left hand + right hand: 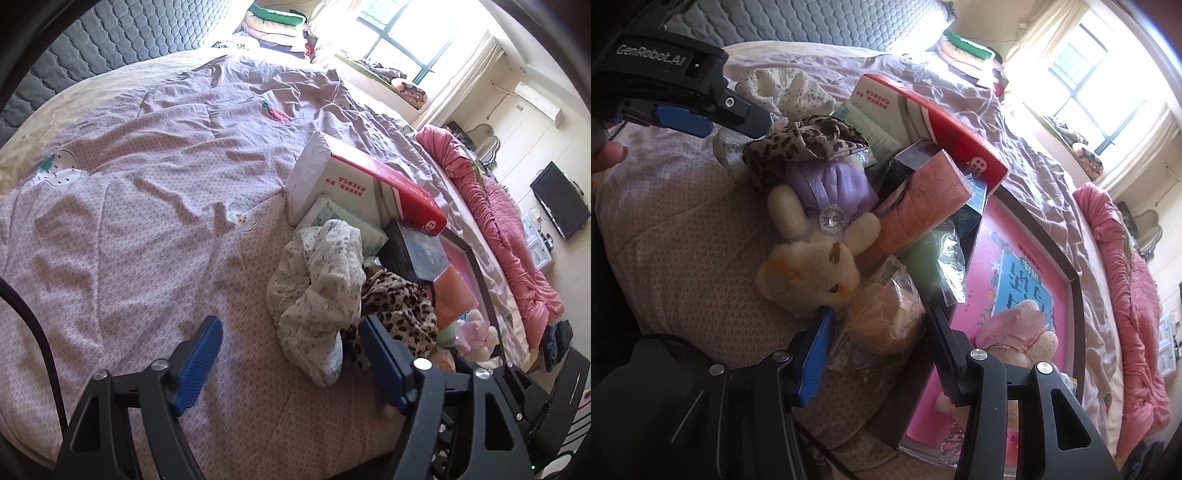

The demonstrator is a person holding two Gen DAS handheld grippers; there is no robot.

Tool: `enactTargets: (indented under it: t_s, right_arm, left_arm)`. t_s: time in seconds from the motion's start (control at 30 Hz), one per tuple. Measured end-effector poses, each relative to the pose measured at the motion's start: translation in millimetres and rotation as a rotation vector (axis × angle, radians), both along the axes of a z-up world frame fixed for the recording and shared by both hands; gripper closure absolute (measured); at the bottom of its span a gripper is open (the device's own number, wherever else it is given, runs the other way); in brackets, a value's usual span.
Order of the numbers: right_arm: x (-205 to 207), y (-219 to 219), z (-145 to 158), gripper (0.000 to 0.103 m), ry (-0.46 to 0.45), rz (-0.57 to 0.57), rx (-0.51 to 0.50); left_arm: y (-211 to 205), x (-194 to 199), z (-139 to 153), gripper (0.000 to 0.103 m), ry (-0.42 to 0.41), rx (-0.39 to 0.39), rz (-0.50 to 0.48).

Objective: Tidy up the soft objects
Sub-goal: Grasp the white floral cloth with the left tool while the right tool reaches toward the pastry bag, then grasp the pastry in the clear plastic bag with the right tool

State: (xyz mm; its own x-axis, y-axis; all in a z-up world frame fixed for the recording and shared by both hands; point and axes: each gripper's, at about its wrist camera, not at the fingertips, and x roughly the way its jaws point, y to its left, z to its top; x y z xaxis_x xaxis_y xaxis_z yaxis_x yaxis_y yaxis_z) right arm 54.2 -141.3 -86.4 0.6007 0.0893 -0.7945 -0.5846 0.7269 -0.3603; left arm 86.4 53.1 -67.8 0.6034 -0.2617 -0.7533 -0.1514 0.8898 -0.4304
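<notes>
the task looks barely begun: floral cloth, leopard scarf and plush bear lie piled on the bed; left gripper open and empty, right gripper open around a wrapped bun

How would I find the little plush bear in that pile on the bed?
Start at the big pink-faced tray on the bed. Just left of it lies the pile of soft things; the bear lies at its near edge. It alone has a cream face, a purple dress and a clear gem at its chest.

Crumpled cloths, plush bear, perhaps touching.
</notes>
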Motion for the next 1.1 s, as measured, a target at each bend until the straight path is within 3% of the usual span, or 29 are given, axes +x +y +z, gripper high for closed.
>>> enactTargets:
  t_s: [0.1, 0.23, 0.3, 0.53, 0.9, 1.1]
  right_arm:
    - [0.8, -5.7, 3.4, 0.053, 0.009, -0.011, 0.042]
    - [3.3, -13.6, 9.1, 0.055, 0.023, -0.025, 0.099]
    - [2.2, -17.4, 13.8, 0.055, 0.026, -0.035, 0.135]
    - [1.4, -33.5, 31.3, 0.055, 0.042, -0.073, 0.265]
    - [-9.9, -32.3, 51.9, 0.055, -0.011, -0.074, 0.312]
    - [-13.8, -37.1, 62.8, 0.055, -0.039, -0.084, 0.340]
  left_arm:
    - [1.4, 6.8, -6.3, 0.044, 0.000, -0.055, -0.003]
    - [1.3, 13.6, -16.1, 0.073, 0.022, -0.072, -0.024]
    - [0.4, 13.3, -16.9, 0.083, 0.022, -0.063, -0.036]
    - [1.8, 4.4, -6.2, 0.087, -0.030, -0.040, -0.051]
    - [0.6, -17.8, 24.0, 0.087, -0.123, 0.036, -0.053]
    - [-4.6, -28.3, 32.4, 0.087, -0.131, 0.047, -0.057]
